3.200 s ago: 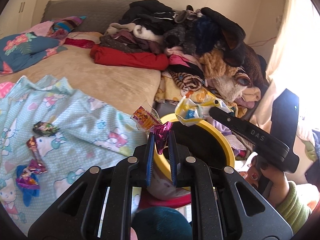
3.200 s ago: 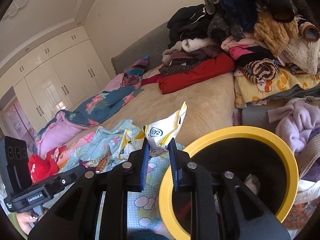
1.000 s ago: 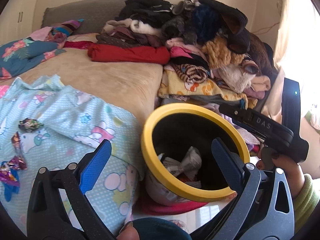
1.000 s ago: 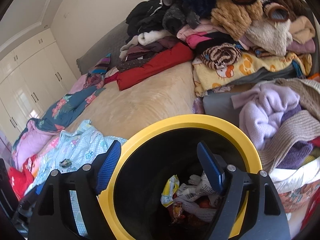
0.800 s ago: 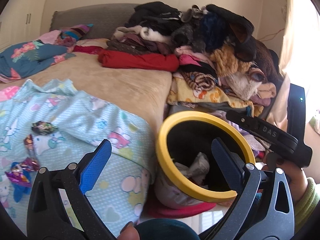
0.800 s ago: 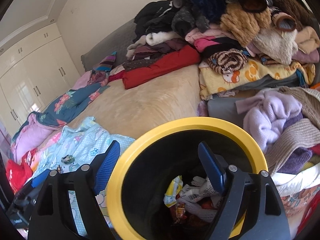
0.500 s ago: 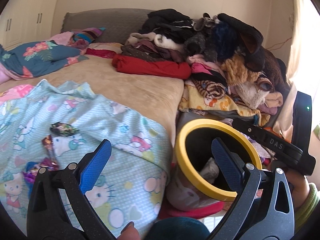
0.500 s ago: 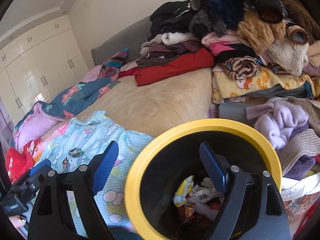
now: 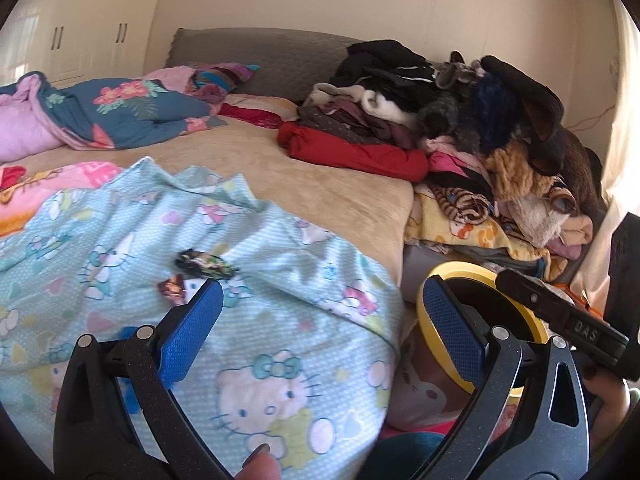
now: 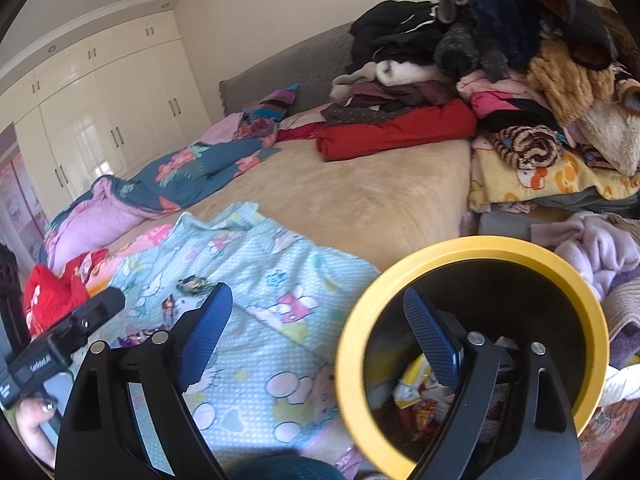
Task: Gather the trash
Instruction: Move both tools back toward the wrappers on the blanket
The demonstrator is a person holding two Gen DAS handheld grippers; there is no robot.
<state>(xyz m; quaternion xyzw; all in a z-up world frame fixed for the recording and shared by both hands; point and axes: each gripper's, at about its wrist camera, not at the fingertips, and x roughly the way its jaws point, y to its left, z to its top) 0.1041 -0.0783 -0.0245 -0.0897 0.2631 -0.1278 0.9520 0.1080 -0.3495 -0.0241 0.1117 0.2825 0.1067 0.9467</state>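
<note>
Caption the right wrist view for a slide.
Open right claw over the yellow-rimmed bin holding wrappers, candy wrappers left on the blue blanket.

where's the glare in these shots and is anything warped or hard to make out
Left wrist view: the right edge by the curtain is blown out by daylight, and fisheye bends the wardrobe and wall lines. Right wrist view: glossy wardrobe doors show a window reflection, the ceiling moulding curves, and trash inside the yellow-rimmed bin sits in deep shadow, only partly readable.
</note>
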